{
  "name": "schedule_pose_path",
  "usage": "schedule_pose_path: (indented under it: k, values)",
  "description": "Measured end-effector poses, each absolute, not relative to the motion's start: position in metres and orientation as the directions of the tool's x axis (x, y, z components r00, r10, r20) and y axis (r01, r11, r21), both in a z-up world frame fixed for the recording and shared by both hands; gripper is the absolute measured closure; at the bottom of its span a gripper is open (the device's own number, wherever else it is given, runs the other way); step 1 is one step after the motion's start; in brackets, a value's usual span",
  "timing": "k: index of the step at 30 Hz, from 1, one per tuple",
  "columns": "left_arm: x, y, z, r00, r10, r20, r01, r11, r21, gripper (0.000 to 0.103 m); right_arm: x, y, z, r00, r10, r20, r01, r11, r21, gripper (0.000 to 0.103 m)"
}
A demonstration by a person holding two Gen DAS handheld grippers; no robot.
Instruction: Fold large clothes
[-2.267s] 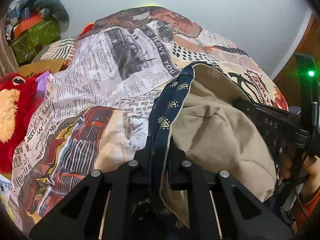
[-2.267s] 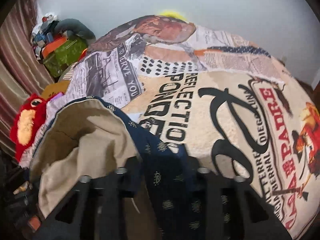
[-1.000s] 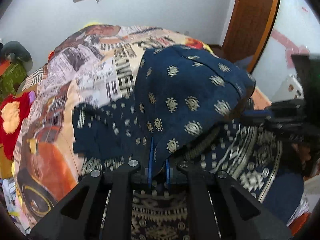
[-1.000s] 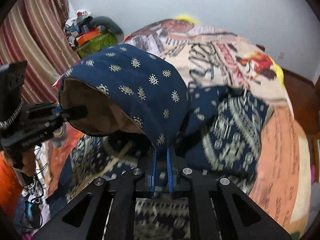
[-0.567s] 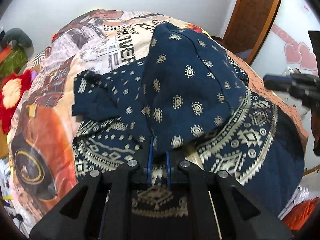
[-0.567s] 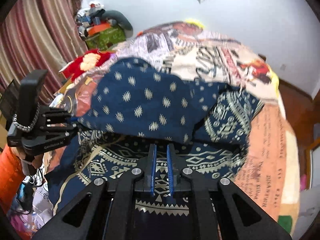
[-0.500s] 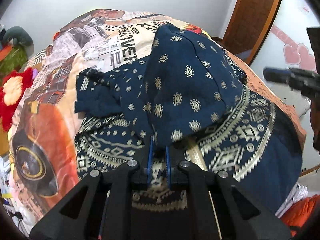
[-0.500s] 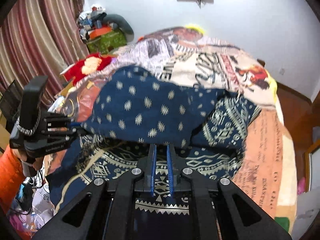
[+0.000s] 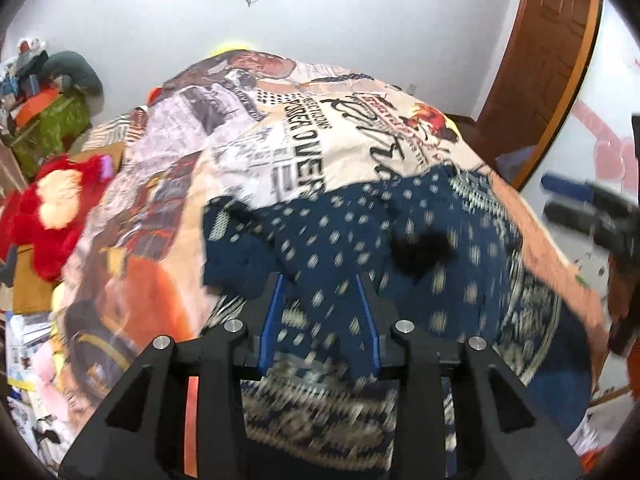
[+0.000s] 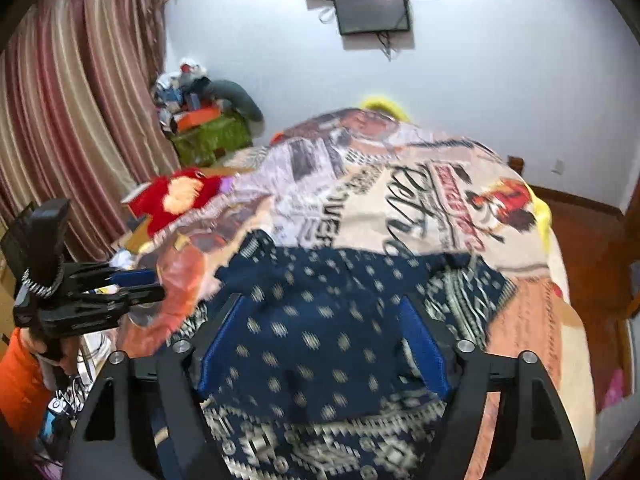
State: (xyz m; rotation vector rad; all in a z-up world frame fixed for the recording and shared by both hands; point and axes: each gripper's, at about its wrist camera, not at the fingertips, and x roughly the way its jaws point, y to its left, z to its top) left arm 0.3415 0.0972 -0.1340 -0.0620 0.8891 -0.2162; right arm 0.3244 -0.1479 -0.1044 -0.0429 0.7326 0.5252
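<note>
A large navy garment [image 9: 360, 248] with small pale motifs and a patterned border lies spread on the bed, doubled over itself; it also shows in the right wrist view [image 10: 320, 320]. My left gripper [image 9: 320, 284] is open above its near left part, holding nothing. My right gripper [image 10: 324, 304] is open wide above its near edge, also empty. The left gripper shows at the left of the right wrist view [image 10: 132, 286]. The right gripper shows at the right edge of the left wrist view [image 9: 568, 200]. The picture is motion-blurred.
The bed carries a printed newspaper-style cover [image 9: 304, 128]. A red plush toy [image 9: 52, 208] lies at the bed's left side. A cluttered green box [image 10: 208, 136] stands by the striped curtain [image 10: 72, 120]. A wooden door [image 9: 548, 60] is at the right.
Both grippers have let go of the navy garment and opened. The raised fold has dropped flat onto the lower layer. Both grippers have pulled back and up.
</note>
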Motion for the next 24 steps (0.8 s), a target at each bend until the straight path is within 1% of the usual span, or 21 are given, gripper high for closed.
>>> schedule_pose_path:
  k: [3,5,8,13,15,16,20,24]
  values:
    - [0.370,0.084,-0.137,0.582,-0.276,-0.765,0.181,0.961,-0.209,0.068,0.340,-0.135,-0.113,0.588,0.444,-0.676,-0.485,0.863,0.146,0.026]
    - [0.387,0.075,-0.143,0.546,-0.346,-0.763,0.202,0.938,-0.281,0.068,0.355,-0.128,-0.123,0.557,0.438,-0.706,-0.476,0.865,0.160,0.026]
    - [0.399,0.061,-0.153,0.496,-0.419,-0.761,0.240,0.908,-0.344,0.068,0.377,-0.128,-0.143,0.501,0.415,-0.759,-0.449,0.875,0.182,0.026]
    - [0.397,0.042,-0.184,0.419,-0.413,-0.808,0.288,0.905,-0.313,0.068,0.398,-0.136,-0.181,0.343,0.388,-0.855,-0.400,0.884,0.241,0.026]
    - [0.393,0.041,-0.195,0.388,-0.409,-0.826,0.297,0.904,-0.308,0.065,0.396,-0.138,-0.193,0.306,0.378,-0.874,-0.400,0.884,0.243,0.026]
    - [0.389,0.041,-0.202,0.377,-0.399,-0.836,0.299,0.907,-0.298,0.063,0.393,-0.137,-0.200,0.288,0.363,-0.886,-0.411,0.883,0.227,0.026]
    - [0.371,0.034,-0.225,0.360,-0.318,-0.877,0.327,0.924,-0.201,0.062,0.373,-0.128,-0.216,0.259,0.295,-0.920,-0.477,0.867,0.144,0.023]
    - [0.351,0.033,-0.225,0.405,-0.270,-0.873,0.341,0.931,-0.130,0.059,0.354,-0.126,-0.222,0.253,0.253,-0.934,-0.509,0.855,0.094,0.022]
